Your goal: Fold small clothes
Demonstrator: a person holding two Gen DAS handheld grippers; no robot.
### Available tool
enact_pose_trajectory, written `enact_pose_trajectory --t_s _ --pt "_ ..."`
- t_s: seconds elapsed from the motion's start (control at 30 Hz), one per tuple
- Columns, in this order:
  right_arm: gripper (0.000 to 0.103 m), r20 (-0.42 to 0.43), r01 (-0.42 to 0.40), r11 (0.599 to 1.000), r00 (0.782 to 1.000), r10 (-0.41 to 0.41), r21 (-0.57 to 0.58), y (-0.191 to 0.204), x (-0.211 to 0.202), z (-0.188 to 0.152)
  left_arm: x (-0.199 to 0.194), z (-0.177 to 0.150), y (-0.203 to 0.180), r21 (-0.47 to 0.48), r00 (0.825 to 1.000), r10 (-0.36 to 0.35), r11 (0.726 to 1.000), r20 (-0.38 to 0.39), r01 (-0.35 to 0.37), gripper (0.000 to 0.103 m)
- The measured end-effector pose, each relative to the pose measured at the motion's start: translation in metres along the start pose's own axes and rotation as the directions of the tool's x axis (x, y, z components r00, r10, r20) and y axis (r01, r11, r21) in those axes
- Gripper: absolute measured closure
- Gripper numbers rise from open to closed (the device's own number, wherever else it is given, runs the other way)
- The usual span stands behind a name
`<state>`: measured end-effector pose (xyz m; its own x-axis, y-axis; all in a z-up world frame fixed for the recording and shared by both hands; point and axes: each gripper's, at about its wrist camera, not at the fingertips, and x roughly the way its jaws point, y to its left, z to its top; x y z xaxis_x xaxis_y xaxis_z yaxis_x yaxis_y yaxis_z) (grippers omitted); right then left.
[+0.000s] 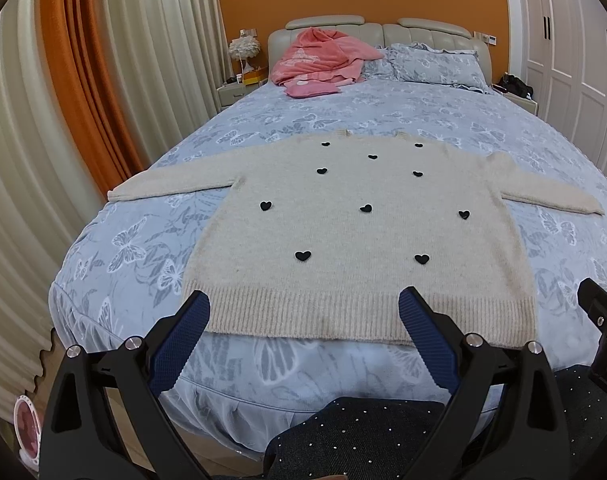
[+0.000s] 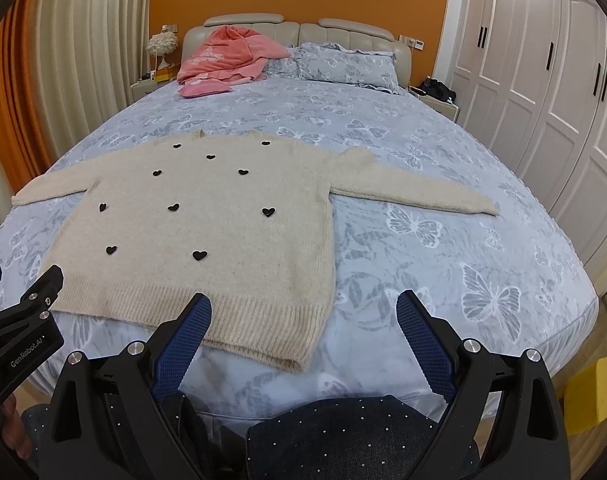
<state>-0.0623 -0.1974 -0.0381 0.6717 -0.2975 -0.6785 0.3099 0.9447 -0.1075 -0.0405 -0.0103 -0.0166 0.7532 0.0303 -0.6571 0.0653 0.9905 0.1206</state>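
A cream knit sweater (image 1: 355, 236) with small black hearts lies flat on the bed, sleeves spread to both sides, ribbed hem toward me. In the right wrist view the same sweater (image 2: 207, 232) fills the left half. My left gripper (image 1: 305, 300) hovers open just above the hem's middle, nothing between its blue pads (image 1: 423, 336). My right gripper (image 2: 303, 304) is open too, over the hem's right corner and the bare sheet beside it. The right gripper's black body (image 1: 601, 320) shows at the left wrist view's right edge, the left gripper's body (image 2: 23, 320) at the other view's left edge.
The bed (image 1: 263, 364) has a blue butterfly sheet. Pink garments (image 1: 323, 56) and pillows (image 1: 431, 62) lie by the headboard. Curtains (image 1: 83, 80) hang on the left, white wardrobe doors (image 2: 543, 80) stand on the right. A person's dark studded trouser legs (image 2: 363, 436) are below the grippers.
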Motion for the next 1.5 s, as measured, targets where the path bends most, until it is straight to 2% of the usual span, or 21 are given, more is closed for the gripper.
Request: enact_pose_trajectory --t_s 0.37,0.53,0.7,0.9,1.0,1.1,1.2,1.27,1.33,1.37,1.4,1.43,1.47,1.5 --pt "0.011 -0.022 -0.007 1.000 1.000 0.007 0.012 -0.004 0.007 0.000 0.004 0.001 -0.002 0.010 1.000 0.005 1.000 -0.012 -0.005 0.010" --pt "0.011 -0.043 0.000 0.999 0.999 0.002 0.047 -0.031 0.027 0.010 0.014 0.007 -0.007 0.024 0.999 0.011 1.000 -0.030 -0.010 0.009" --pt "0.011 -0.078 0.047 0.990 0.996 -0.036 0.135 -0.098 0.075 0.039 0.034 0.031 -0.008 -0.025 0.998 -0.023 0.999 -0.062 0.021 0.007" --pt "0.012 -0.121 0.143 0.963 0.986 -0.117 0.230 -0.204 0.171 0.089 0.085 0.076 -0.029 -0.009 0.998 -0.012 1.000 -0.059 0.011 0.007" --pt "0.012 -0.163 0.154 0.934 0.981 -0.106 0.324 -0.262 0.233 0.112 0.124 0.101 -0.044 0.000 0.998 -0.019 1.000 -0.065 0.019 0.007" --pt "0.015 -0.198 0.159 0.887 0.977 -0.078 0.434 -0.311 0.282 0.121 0.169 0.125 -0.061 0.002 0.996 -0.023 1.000 -0.082 0.023 0.007" --pt "0.020 -0.261 0.196 0.813 0.964 -0.057 0.548 -0.356 0.334 0.120 0.208 0.141 -0.080 0.021 0.996 -0.013 1.000 -0.089 0.015 0.007" --pt "0.028 -0.287 0.218 0.780 0.956 -0.051 0.587 -0.372 0.357 0.119 0.229 0.145 -0.091 0.030 0.995 -0.016 0.999 -0.101 0.020 0.007" --pt "0.029 -0.296 0.226 0.759 0.954 -0.046 0.610 -0.382 0.375 0.117 0.244 0.144 -0.099 0.039 0.993 -0.023 0.999 -0.115 0.028 0.007" --pt "0.035 -0.284 0.227 0.766 0.957 -0.061 0.601 -0.381 0.378 0.120 0.250 0.143 -0.101 0.045 0.992 -0.025 0.999 -0.121 0.031 0.007" --pt "0.042 -0.277 0.220 0.780 0.959 -0.062 0.586 -0.381 0.382 0.125 0.255 0.142 -0.102 0.050 0.992 -0.027 0.998 -0.127 0.034 0.007" --pt "0.072 -0.270 0.204 0.795 0.961 -0.052 0.571 -0.380 0.385 0.133 0.259 0.140 -0.104 0.053 0.990 -0.031 0.998 -0.134 0.039 0.007" --pt "0.089 -0.244 0.169 0.801 0.969 -0.029 0.575 -0.377 0.384 0.141 0.262 0.138 -0.103 0.052 0.989 -0.035 0.998 -0.141 0.042 0.007" --pt "0.089 -0.202 0.126 0.801 0.979 -0.007 0.585 -0.372 0.378 0.151 0.263 0.137 -0.101 0.048 0.989 -0.039 0.998 -0.143 0.046 0.007"
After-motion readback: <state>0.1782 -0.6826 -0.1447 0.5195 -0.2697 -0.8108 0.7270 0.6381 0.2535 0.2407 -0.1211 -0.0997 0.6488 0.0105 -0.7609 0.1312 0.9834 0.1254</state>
